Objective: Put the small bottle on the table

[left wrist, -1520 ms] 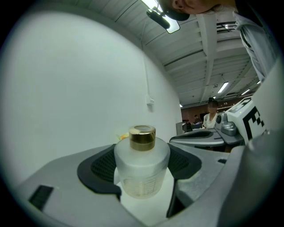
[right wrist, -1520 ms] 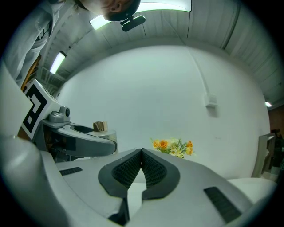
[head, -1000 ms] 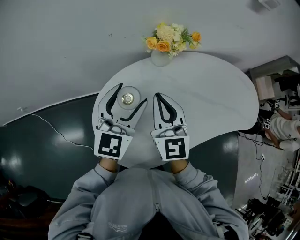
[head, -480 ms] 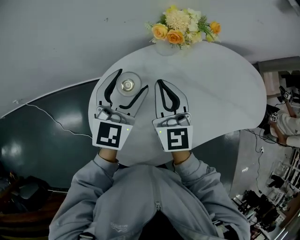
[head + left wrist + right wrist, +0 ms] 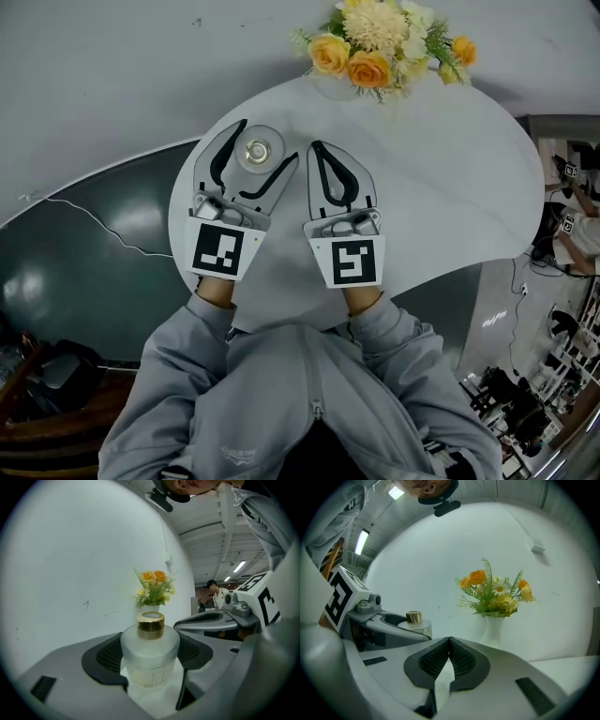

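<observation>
A small frosted-glass bottle (image 5: 258, 151) with a gold cap stands upright between the jaws of my left gripper (image 5: 268, 142), over the left part of the white rounded table (image 5: 441, 187). In the left gripper view the bottle (image 5: 150, 656) fills the gap, with a black pad against each side. Whether its base touches the tabletop I cannot tell. My right gripper (image 5: 315, 146) is just to the right, shut with nothing in it, its pads (image 5: 459, 660) pressed together.
A white vase of yellow and orange flowers (image 5: 375, 52) stands at the table's far edge by the wall. Dark floor with a thin cable (image 5: 84, 220) lies to the left. A seated person (image 5: 574, 234) and equipment are at the far right.
The head view has shifted, and both grippers now sit slightly farther in over the table. The bottle stays between the left jaws and the right gripper stays shut.
</observation>
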A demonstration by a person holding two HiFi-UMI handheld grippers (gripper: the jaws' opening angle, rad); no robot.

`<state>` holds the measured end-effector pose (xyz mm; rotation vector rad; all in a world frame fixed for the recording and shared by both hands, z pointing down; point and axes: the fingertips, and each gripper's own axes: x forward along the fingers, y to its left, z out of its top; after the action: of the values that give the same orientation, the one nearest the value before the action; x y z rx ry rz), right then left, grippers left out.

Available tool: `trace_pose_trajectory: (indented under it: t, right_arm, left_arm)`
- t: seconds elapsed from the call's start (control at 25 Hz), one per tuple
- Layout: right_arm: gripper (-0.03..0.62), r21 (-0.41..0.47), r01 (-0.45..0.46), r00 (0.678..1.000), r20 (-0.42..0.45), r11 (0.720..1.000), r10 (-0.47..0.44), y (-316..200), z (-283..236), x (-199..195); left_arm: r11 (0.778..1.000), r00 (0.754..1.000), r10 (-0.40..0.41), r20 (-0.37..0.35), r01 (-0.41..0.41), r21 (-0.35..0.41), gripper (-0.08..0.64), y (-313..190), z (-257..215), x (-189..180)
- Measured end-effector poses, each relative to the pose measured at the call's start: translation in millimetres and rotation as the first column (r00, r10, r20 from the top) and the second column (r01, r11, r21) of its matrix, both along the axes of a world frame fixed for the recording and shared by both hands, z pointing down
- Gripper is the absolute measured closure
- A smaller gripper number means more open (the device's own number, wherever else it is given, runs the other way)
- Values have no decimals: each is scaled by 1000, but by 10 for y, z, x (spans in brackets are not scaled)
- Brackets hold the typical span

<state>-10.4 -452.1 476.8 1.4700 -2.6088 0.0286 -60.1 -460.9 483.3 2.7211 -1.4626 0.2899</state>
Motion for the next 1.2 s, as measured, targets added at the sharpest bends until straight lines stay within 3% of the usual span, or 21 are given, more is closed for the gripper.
trace_pose_trajectory:
  t: [0.4, 0.64, 1.2]
  right_arm:
    - [566, -48, 8, 1000, -19, 999, -9, -240, 423, 18]
    - [566, -70, 5, 1000, -31, 998, -7, -333, 618, 0]
    - [566, -109, 15, 999, -45, 994, -20, -458, 870, -10]
  left_arm:
    - [999, 999, 15, 48, -13, -49, 227, -245, 475, 46]
    - [992, 998, 26, 58, -18, -121, 227, -316, 737, 61]
    - [984, 996, 24, 91, -8, -179, 227, -438, 1094, 52]
